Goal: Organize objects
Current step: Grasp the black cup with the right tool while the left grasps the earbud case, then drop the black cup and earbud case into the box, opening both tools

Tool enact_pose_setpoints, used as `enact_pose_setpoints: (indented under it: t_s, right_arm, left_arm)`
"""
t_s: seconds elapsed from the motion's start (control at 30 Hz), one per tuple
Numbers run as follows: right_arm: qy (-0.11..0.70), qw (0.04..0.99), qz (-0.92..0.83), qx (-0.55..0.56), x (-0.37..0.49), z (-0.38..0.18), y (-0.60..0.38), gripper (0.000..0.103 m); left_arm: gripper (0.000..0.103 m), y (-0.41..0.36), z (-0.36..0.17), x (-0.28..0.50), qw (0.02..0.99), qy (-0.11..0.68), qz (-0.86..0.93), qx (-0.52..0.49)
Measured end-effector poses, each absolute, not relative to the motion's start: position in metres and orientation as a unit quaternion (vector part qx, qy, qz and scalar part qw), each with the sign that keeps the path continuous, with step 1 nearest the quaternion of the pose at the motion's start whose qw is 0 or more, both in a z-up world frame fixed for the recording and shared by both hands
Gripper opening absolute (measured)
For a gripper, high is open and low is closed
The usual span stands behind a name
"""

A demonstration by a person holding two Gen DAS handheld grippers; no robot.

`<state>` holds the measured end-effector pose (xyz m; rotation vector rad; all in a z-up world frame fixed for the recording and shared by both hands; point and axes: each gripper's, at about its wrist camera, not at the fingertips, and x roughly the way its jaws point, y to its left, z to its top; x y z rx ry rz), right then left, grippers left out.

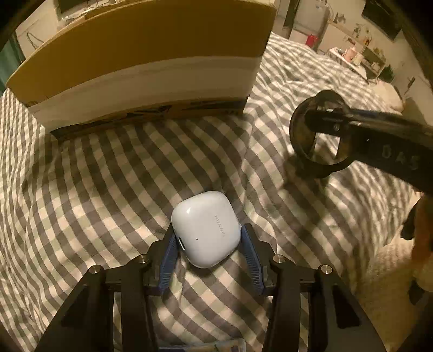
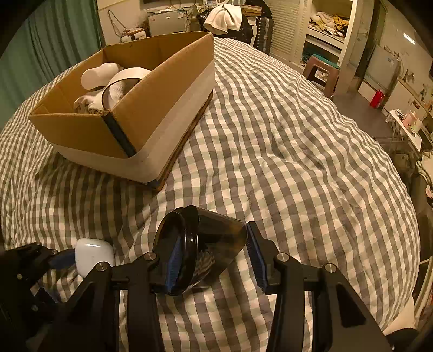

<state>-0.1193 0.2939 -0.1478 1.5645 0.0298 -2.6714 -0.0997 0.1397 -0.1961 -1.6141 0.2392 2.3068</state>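
Observation:
A white earbud case lies on the checked bed cover, between the blue pads of my left gripper, which touch its two sides. It also shows in the right wrist view. My right gripper is shut on a dark see-through glass jar, one finger inside its mouth and one outside its wall. The jar shows in the left wrist view, held above the bed. An open cardboard box stands at the far left of the bed, with white items inside.
The grey and white checked bed cover spreads wide to the right of the box. Beyond the bed are a stool, shelves and a red item on the floor. A green curtain hangs at the left.

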Motion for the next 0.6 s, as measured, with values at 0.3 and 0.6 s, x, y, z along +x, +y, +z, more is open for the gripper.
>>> enact_pose_setpoints:
  t_s: [0.3, 0.6]
  right_arm:
    - [0.015, 0.039, -0.869, 0.493, -0.115, -0.139, 0.281, 0.044]
    - [0.024, 0.062, -0.882, 0.466, -0.108, -0.113, 0.260, 0.044]
  left_arm:
    - [0.041, 0.117, -0.164, -0.090, 0.148, 0.058, 0.827, -0.539]
    - [0.022, 0.098, -0.154, -0.100, 0.139, 0.031, 0.829, -0.541]
